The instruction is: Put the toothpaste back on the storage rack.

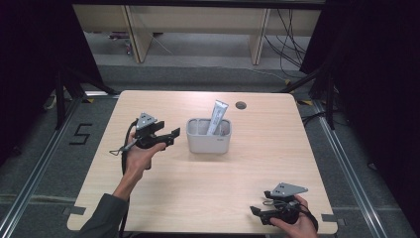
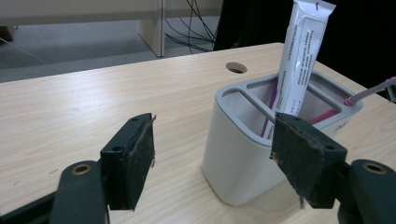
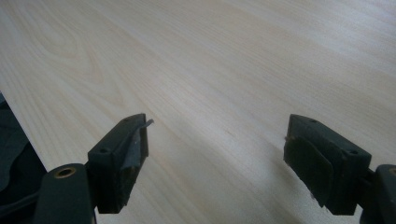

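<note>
**High view: left claw at the holder, nothing gripped**

High view shows the left claw (image 1: pixel 171 135) hovering just left of the grey holder (image 1: pixel 208 135) mid-counter (image 1: pixel 208 198), jaws spread, nothing between them. The right claw (image 1: pixel 257 212) sits low near the front right corner, well apart from everything; its jaws are spread too, over bare wood in the right gripper view.

Left gripper view: holder (image 2: pixel 243 158) has divided compartments. A white tube (image 2: pixel 303 51) stands tilted in one, flat crimped end up, leaning on the rim. A pink-handled toothbrush (image 2: pixel 369 93) pokes out over the far rim (another pink stick is inside, hard to tell what).

Handling, my guess: tube is light, soft-walled, slick plastic; a hard squeeze would dent it and might let it slide. Best hold looks like the upper part near the crimp, pads across its flat faces, then lift straight up along the lean. Holder looks like rigid plastic, light, likely to tip or skid if nudged sideways.
</note>
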`<state>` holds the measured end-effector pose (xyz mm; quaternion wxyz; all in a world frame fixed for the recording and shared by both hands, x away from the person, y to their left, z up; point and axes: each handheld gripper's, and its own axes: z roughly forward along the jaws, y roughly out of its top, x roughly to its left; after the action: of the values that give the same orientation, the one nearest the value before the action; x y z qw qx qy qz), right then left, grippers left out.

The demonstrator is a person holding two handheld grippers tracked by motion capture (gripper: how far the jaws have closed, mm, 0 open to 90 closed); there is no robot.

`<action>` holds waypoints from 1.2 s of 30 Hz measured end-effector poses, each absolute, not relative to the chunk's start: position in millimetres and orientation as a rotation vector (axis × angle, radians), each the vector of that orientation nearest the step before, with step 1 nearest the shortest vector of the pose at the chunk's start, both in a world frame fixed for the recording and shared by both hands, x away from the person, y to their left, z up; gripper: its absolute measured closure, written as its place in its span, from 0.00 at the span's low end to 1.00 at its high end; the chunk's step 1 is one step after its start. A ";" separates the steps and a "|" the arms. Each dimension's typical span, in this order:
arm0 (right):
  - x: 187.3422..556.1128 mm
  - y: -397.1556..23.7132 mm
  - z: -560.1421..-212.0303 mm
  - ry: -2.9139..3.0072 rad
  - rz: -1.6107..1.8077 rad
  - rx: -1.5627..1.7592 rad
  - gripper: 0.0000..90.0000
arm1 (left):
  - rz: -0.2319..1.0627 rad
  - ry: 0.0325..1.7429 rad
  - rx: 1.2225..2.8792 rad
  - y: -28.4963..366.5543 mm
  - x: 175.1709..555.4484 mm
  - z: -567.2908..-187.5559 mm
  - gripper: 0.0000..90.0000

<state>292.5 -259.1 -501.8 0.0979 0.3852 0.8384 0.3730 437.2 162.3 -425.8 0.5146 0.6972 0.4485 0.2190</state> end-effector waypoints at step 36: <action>292.1 -259.0 -502.0 2.470 1.104 1.159 0.25 | 0.532 1.063 1.735 196.6 399.5 -452.2 0.27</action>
<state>292.1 -259.0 -502.0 0.0991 0.3920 0.8350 0.3732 399.5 196.6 -452.2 0.4964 0.7162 0.4387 0.2195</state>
